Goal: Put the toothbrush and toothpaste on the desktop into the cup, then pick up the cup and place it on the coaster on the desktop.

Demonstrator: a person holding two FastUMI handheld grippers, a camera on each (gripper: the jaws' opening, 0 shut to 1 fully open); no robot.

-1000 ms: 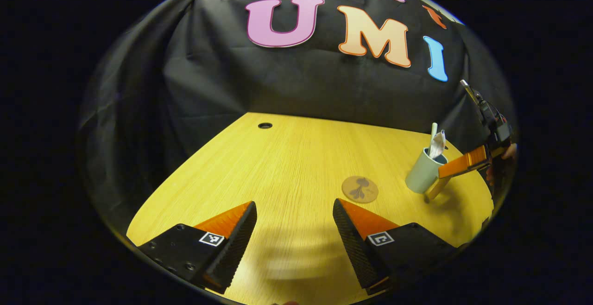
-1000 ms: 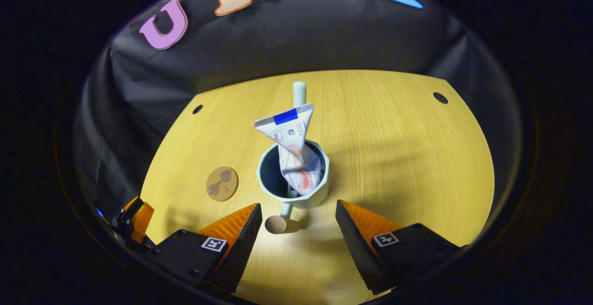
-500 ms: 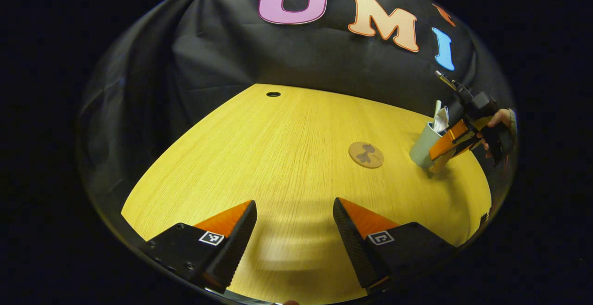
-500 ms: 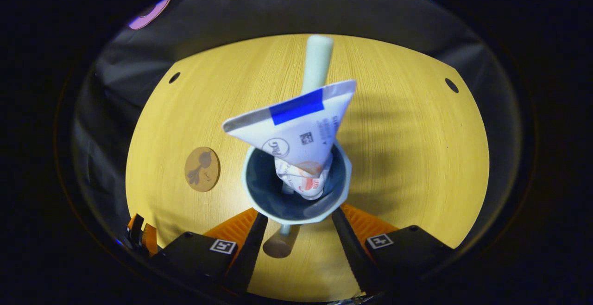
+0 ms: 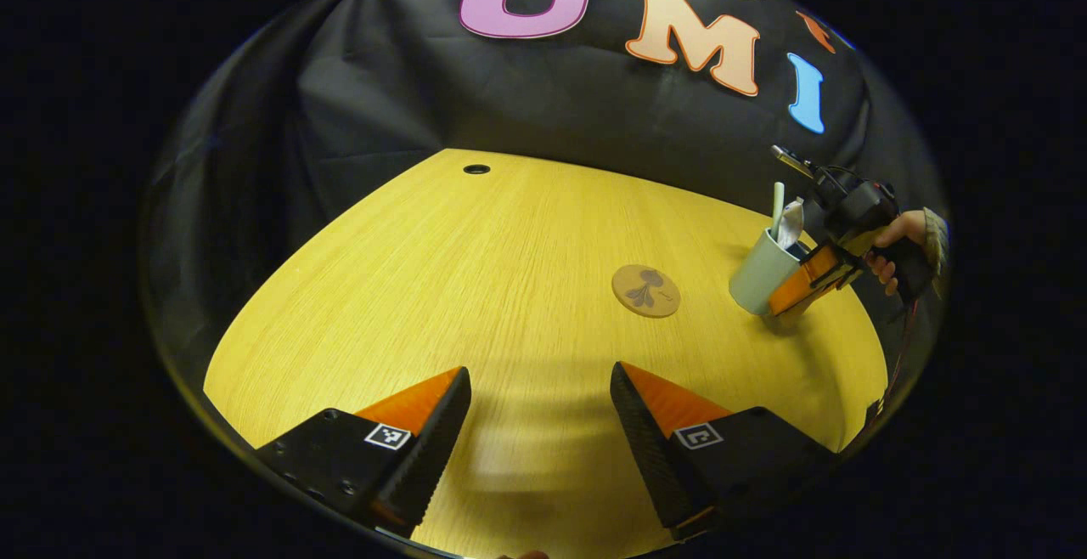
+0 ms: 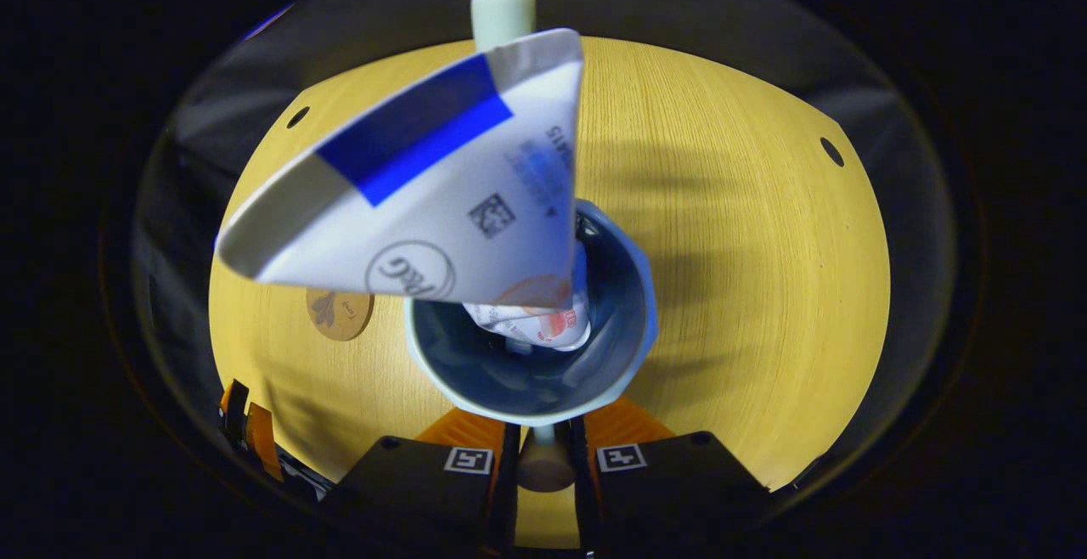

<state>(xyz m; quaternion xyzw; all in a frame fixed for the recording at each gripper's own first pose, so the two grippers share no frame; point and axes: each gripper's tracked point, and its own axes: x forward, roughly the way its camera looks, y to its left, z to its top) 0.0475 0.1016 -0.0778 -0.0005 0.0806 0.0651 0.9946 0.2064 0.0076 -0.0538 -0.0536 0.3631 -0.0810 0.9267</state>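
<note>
While gripped by its handle, the cup (image 6: 543, 372) holds toothpaste (image 6: 442, 194) and toothbrush (image 6: 503, 11).
Right gripper (image 6: 543, 467) fingers closed on cup handle; coaster (image 5: 645, 290) lies just beside on desktop (image 5: 475, 287); left gripper (image 5: 540, 423) is held open, well apart.

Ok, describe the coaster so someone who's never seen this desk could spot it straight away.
Start at the yellow wooden desk in front of the black cloth wall. Toward its right side stands a pale cup holding a toothbrush and toothpaste. Just left of the cup, apart from it, lies the coaster: a flat brown disc with a dark figure printed on it, the only flat round thing lying on the wood.
</note>
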